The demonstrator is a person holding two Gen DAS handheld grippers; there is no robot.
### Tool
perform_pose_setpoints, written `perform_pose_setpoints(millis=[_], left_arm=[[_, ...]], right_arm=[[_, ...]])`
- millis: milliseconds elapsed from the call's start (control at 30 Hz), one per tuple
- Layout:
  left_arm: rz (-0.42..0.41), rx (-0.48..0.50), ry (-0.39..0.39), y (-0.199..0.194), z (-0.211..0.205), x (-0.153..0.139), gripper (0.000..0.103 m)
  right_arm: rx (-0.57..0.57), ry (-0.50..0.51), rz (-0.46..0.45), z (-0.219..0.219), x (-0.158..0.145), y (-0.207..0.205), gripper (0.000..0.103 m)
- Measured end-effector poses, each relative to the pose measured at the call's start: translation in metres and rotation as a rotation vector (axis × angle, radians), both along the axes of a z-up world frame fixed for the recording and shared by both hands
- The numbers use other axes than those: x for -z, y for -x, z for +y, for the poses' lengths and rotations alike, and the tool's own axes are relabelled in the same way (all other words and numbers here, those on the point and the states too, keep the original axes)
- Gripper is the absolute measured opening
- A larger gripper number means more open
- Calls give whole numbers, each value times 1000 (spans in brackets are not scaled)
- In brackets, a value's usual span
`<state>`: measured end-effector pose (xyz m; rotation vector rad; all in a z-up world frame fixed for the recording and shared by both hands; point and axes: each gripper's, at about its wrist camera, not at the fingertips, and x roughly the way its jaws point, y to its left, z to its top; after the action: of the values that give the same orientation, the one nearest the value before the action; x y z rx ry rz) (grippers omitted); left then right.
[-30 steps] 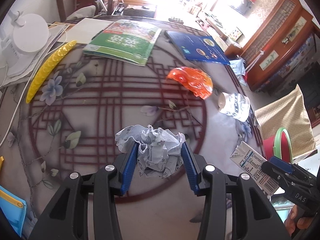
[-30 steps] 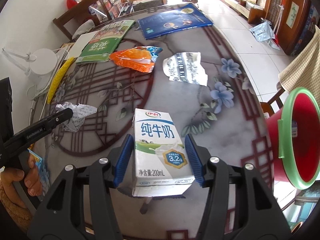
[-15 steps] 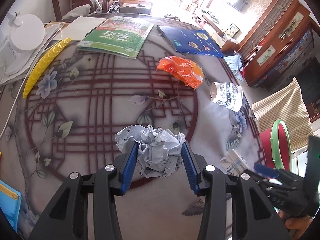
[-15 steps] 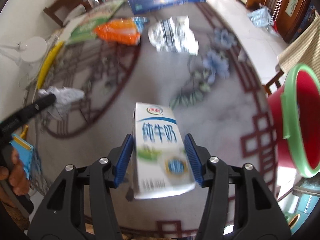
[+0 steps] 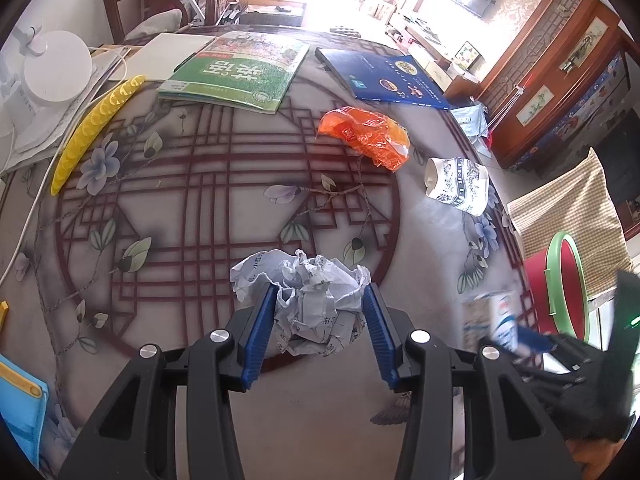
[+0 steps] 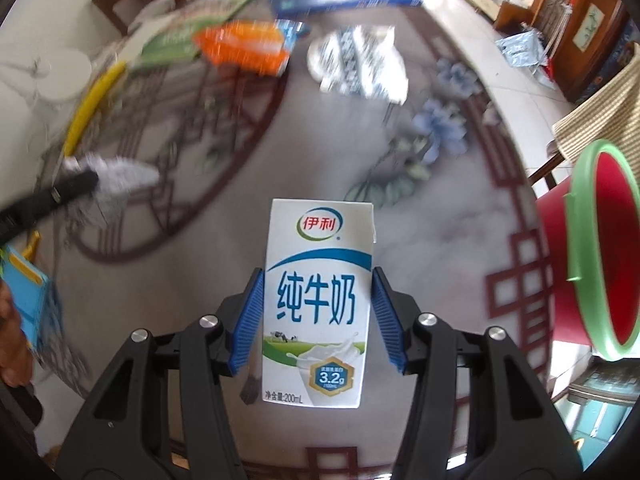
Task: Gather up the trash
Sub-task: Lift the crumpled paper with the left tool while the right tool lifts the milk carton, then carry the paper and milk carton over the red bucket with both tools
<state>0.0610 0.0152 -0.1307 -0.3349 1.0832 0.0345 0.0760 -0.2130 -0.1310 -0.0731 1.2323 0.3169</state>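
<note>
Gripping a paper wad (image 5: 316, 304), the left claw (image 5: 320, 328) stays clear of mid-desk (image 5: 200, 208). Right claw (image 6: 316, 320) is clamped on a milk carton (image 6: 316, 300) (upright) above the desk's right edge, near the red bin (image 6: 600, 248).

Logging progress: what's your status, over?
Left hand-held gripper shut on paper wad. Right hand-held gripper shut on milk carton. Red bin right, path clear.

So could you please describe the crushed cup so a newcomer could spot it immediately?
Start at the round patterned table and go to its edge nearest the red bucket. The crushed cup lies there on its side beside the orange wrapper, the only white piece with blue print.
</note>
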Motion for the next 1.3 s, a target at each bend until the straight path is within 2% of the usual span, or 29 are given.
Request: perform_pose_setpoints(millis=[300, 800, 1300], left_arm=[[-7, 40, -4, -9, -19, -5, 42], [1, 83, -22, -16, -74, -10, 42], [-14, 164, -36, -34, -174, -21, 42]], right_arm=[[75, -53, -84, -29, -37, -7, 51], [85, -112, -119, -71, -56, -11, 51], [159, -172, -149, -169, -64, -19, 51]])
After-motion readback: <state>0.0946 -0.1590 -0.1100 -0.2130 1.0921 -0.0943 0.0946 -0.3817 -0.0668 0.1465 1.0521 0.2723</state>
